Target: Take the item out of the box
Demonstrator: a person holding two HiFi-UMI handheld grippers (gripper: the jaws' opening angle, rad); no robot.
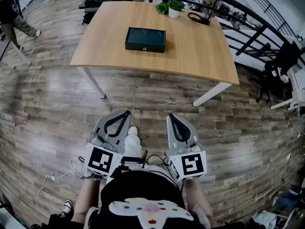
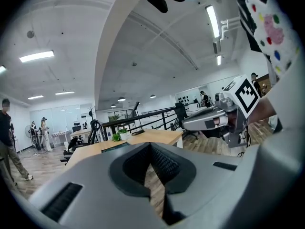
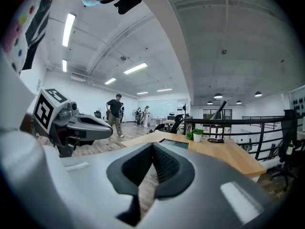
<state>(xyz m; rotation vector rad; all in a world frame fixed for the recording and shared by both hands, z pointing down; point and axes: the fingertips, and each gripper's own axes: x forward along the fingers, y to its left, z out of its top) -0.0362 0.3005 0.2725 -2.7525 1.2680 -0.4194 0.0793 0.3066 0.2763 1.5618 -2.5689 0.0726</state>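
Observation:
A dark green box with its lid down lies on the wooden table, well ahead of me. It also shows over the jaws as the box and the box. Both grippers are held close to my body, far short of the table. My left gripper is shut with nothing in it, its jaws meeting in the left gripper view. My right gripper is likewise shut and empty, its tips together in the right gripper view. What is inside the box is hidden.
A small potted plant and a black coiled cable sit at the table's far edge. A black railing runs along the right. A person walks at the far left. A white cable lies on the wooden floor.

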